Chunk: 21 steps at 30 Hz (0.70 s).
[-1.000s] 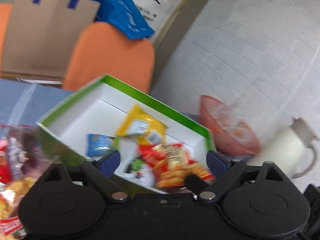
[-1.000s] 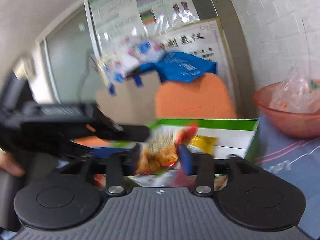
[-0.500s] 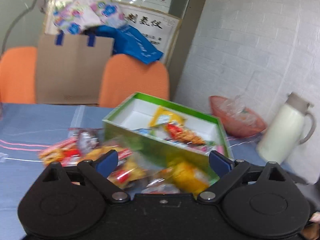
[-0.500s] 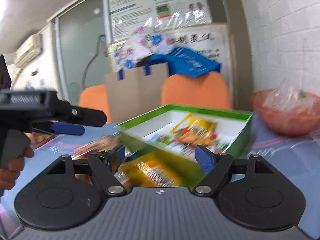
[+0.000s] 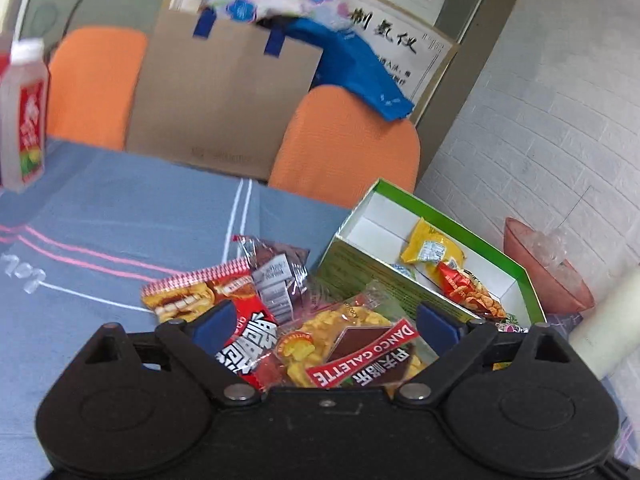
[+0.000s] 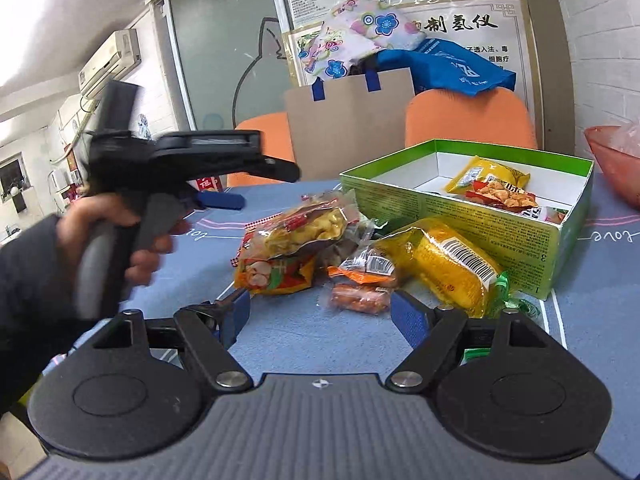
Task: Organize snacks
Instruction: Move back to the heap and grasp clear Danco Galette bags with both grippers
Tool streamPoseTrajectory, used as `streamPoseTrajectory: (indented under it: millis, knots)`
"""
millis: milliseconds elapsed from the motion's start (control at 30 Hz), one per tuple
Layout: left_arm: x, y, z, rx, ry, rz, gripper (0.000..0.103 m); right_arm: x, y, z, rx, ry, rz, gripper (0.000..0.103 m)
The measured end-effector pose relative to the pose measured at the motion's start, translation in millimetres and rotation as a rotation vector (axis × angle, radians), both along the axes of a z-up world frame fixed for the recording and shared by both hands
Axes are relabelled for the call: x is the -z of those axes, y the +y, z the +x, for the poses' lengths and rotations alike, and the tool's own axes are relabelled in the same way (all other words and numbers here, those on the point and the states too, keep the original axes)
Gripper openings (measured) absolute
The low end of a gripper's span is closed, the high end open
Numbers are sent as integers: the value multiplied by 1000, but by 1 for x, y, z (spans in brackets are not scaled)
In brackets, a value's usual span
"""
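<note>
Left wrist view cuts off the near edge of the Danco Galette pack (image 5: 352, 350) behind my left hand-held gripper (image 5: 326, 326), whose jaws stand wide around it. My right hand-held gripper (image 6: 320, 316) is wide too, empty, with the orange sausage pack (image 6: 360, 298) just beyond, near the green box (image 6: 480, 216) on the table (image 6: 192, 276).

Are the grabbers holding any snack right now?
No. The left gripper and right gripper are both open and empty, above the snack pile.
</note>
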State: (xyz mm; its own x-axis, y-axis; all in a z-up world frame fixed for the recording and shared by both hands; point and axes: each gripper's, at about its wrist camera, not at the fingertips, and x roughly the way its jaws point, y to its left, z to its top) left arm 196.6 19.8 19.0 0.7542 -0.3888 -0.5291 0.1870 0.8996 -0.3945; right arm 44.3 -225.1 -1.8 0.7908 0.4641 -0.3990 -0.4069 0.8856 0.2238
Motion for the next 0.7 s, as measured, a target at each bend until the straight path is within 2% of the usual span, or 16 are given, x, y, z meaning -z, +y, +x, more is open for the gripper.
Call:
streamPoseTrajectory:
  millis: [100,133,167,233,267,333,400,433,467,500,533,600,700]
  knots:
    - [11,0,13,37,91,0,103,0,-1,-1,0,17,13,103]
    - [12,-1,10,46,85,2,96,1,-1,0,0,23,15,103]
    - [11,0,4,61,79,-7,61,1,0,1,1,29,16,103]
    - [7,2,-10,114,99,-29,28,4,2,1,0,39,15,103]
    - [7,0,-20,150,108,-32,21,5,3,2,-2,41,16,103]
    - [10,-6,-42,214,116,-19,22,7,4,3,-4,53,23,103]
    - [12,-12,-61,275,108,-25,33,10,5,6,-8,69,39,103]
    - [11,-13,-67,282,96,-25,54,12,6,7,-9,75,47,103]
    - [7,-14,-72,273,70,-23,82,14,7,8,-4,83,50,103]
    - [2,-13,-74,253,39,-21,96,16,8,9,2,93,50,103]
    - [-3,-13,-74,237,8,-17,103,17,9,11,6,103,48,103]
    - [-11,-16,-67,233,-16,-12,103,18,9,11,9,111,46,103]
    - [-8,-16,-63,250,28,-33,103,17,6,7,28,92,38,103]
